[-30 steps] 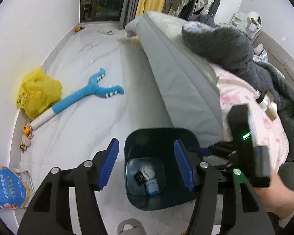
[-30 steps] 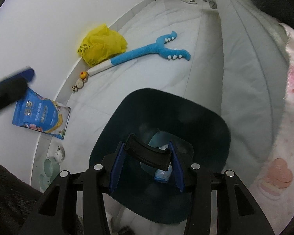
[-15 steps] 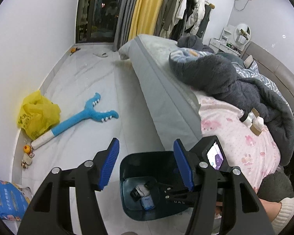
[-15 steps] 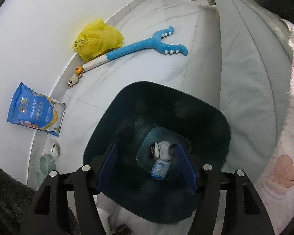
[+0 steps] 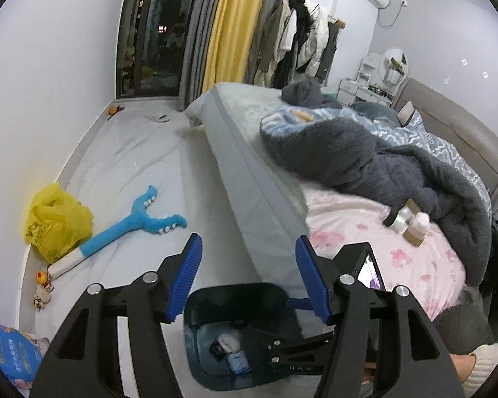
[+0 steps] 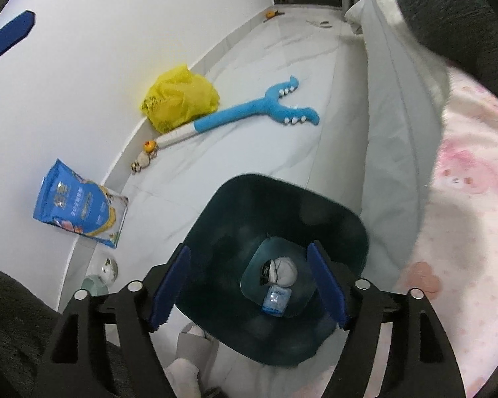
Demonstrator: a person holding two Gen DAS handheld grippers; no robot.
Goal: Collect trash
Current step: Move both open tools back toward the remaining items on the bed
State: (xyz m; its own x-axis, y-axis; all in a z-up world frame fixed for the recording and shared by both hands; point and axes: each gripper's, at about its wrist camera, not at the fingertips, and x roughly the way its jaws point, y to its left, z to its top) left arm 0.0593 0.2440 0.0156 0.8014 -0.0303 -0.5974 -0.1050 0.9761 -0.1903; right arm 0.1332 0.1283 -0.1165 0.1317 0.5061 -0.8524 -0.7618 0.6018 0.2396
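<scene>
Release looked like the step in hand: the right hand-held gripper [image 6: 249, 285] hung over the bin [image 6: 215, 219], its jaws having just been opening, and they stood well apart with nothing between the pads. To finish well, it seemed wise to lift clear of the rim before swinging away, so no finger could catch the bin wall and tip it. The left hand-held gripper [image 5: 247, 280] was also open and empty, pointed toward the bed [image 5: 249, 179] above the bin [image 5: 202, 301]; it was probably free to seek the next piece.

Trash [image 6: 279, 273] lay at the bottom of the bin: a crumpled whitish wad touching a dark wrapper, with a small pale-blue packet [image 6: 275, 300] just beside them. From the left wrist the same trash [image 5: 227, 343] showed small and dim. All looked light and soft, unlikely to bounce out.

The bin was dark teal, upright, on the floor just beside the bed. Farther off near the wall lay a yellow bag [image 6: 179, 99], a blue toy [image 6: 255, 109] and a blue pouch [image 6: 79, 205]; whether the bag or pouch counted as trash could not be told.
</scene>
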